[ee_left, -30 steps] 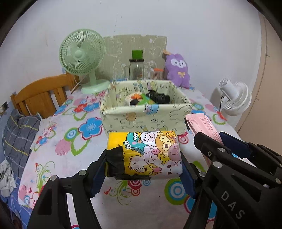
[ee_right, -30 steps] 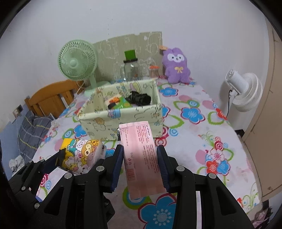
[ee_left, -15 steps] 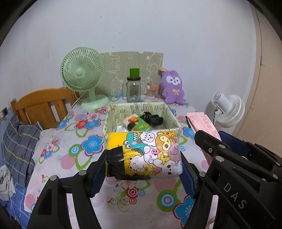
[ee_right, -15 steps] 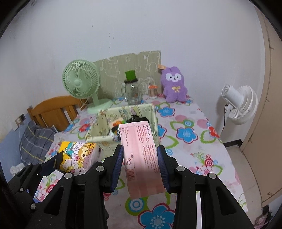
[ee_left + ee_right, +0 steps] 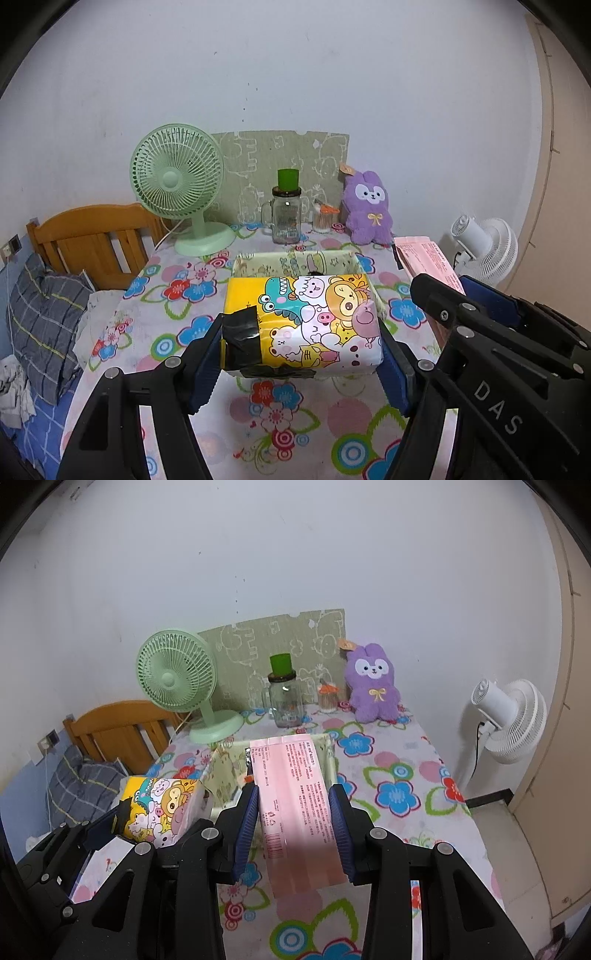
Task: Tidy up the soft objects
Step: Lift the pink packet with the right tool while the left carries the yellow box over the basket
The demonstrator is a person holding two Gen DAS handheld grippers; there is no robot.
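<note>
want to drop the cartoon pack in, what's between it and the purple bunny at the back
In the left wrist view, the fabric bin sits directly behind the cartoon tissue pack; beyond the bin, only floral tablecloth before the purple bunny.

The cartoon-printed tissue pack (image 5: 303,325) — yellow, black tape at one corner — hangs level above the flowered table. Beside it the pink pack (image 5: 295,808) tilts forward — both in front of the fabric storage box (image 5: 295,260).
</note>
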